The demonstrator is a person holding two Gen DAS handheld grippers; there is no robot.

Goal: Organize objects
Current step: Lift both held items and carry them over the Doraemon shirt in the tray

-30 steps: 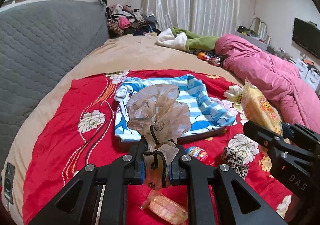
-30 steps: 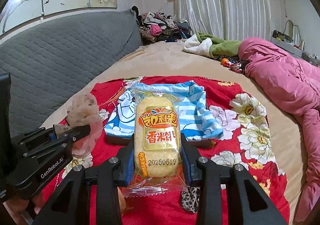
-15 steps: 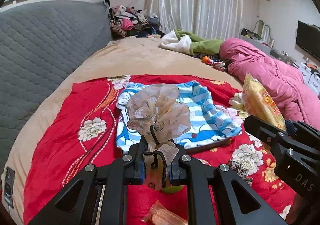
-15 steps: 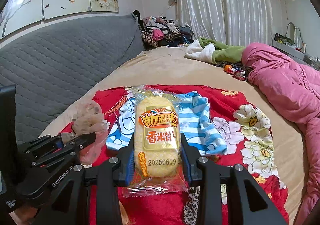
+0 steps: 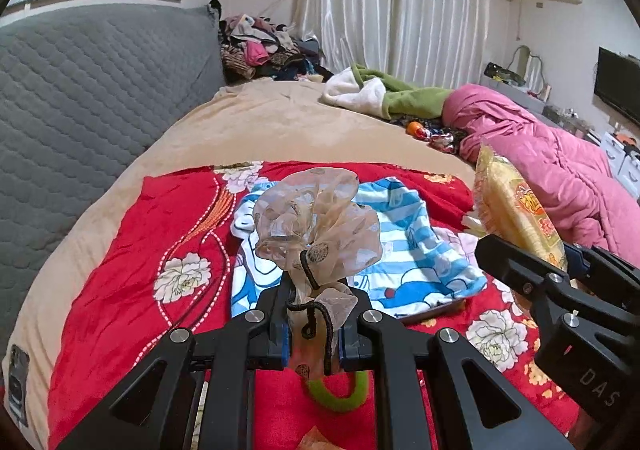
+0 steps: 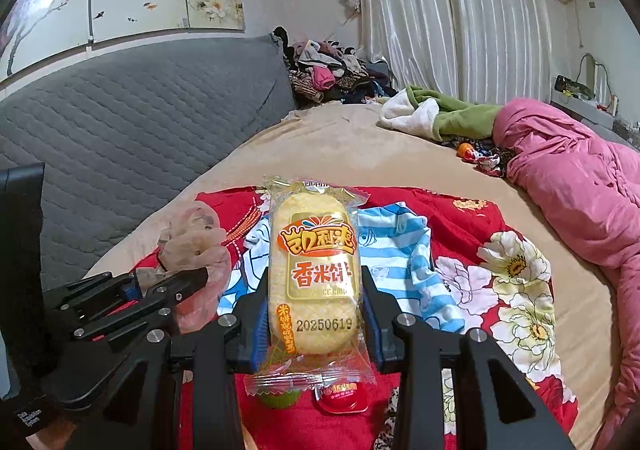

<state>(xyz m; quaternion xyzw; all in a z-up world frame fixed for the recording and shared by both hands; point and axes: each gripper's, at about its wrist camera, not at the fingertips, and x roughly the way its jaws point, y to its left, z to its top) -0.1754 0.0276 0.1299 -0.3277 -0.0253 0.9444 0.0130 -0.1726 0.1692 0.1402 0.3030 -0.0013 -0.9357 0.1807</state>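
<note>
- Left gripper (image 5: 312, 330), low centre of its frame, pinches a sheer beige organza drawstring pouch (image 5: 318, 228).
- Right gripper (image 6: 314, 320) clamps a yellow plastic-wrapped rice cracker (image 6: 314, 270) upright, mid-frame, above the red floral blanket (image 6: 472, 218).

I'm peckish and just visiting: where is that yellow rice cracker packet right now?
The rice cracker packet is gripped upright in the right gripper, held above the red floral blanket, in front of the blue striped cloth.
</note>
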